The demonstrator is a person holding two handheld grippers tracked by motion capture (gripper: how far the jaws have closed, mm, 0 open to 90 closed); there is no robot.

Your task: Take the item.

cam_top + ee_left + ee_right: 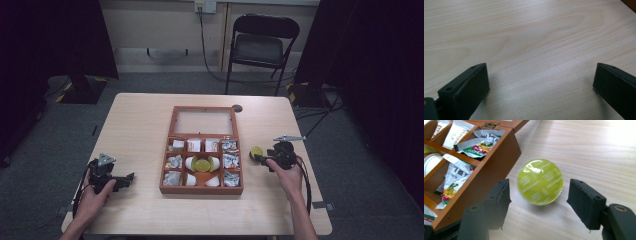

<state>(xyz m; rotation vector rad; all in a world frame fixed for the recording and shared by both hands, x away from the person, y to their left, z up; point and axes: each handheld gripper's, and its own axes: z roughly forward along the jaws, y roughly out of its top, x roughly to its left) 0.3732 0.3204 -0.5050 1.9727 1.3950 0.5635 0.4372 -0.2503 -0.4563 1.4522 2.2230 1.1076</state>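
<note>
So the right gripper [539, 195] has its jaws apart around a green foil-topped capsule [540, 181] on the table [140, 120], just beside the wooden compartment box [201, 189], pads not touching it. Left gripper [541, 80] sits wide open, holding nothing.

A pale wood worktop [140, 120] with rounded corners stands on grey carpet [350, 165] in a dimly lit room. Behind the worktop, a black folding chair [260, 47] faces it, backed against a light wall [150, 25]. A wall socket [205, 6] sits left of the chair, and a black cable [204, 45] drops from it to the carpet. Dark curtains [55, 35] hang at both sides of the worktop. Yellow-and-black tape [295, 90] marks the carpet near the chair's right.
</note>
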